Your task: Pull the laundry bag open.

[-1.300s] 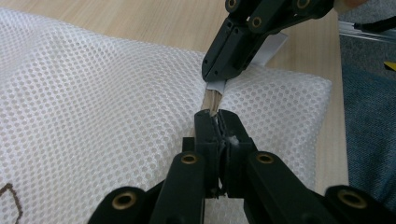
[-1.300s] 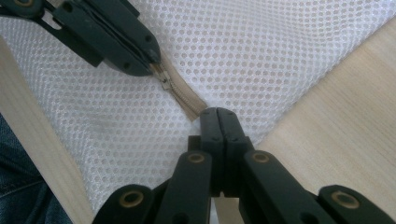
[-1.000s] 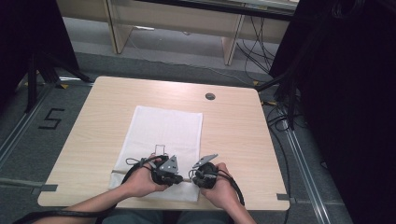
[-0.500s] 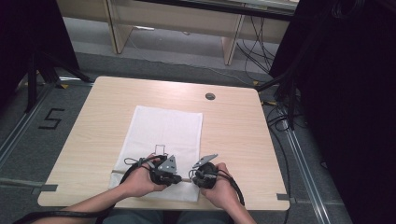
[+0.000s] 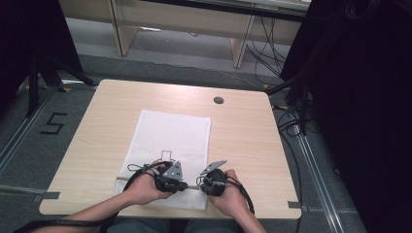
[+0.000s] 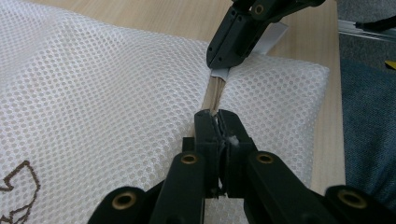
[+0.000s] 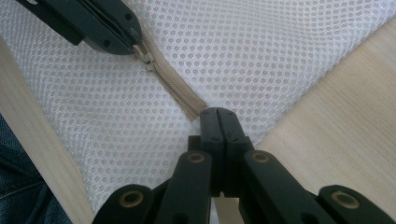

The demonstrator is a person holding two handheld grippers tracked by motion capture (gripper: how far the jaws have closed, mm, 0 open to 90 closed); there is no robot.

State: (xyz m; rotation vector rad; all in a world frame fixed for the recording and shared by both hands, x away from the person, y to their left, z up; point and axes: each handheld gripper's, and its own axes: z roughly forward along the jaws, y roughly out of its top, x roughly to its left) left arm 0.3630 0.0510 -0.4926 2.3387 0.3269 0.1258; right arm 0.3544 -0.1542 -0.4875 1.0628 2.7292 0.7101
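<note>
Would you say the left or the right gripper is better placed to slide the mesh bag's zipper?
Probably the left gripper: it pinches the zipper pull, while the right gripper anchors the mesh bag at the zipper's end.

A black numeral 5 point(image 5: 52, 124) is marked on the grey floor point(image 5: 29, 145) left of the table point(image 5: 243, 141).
</note>
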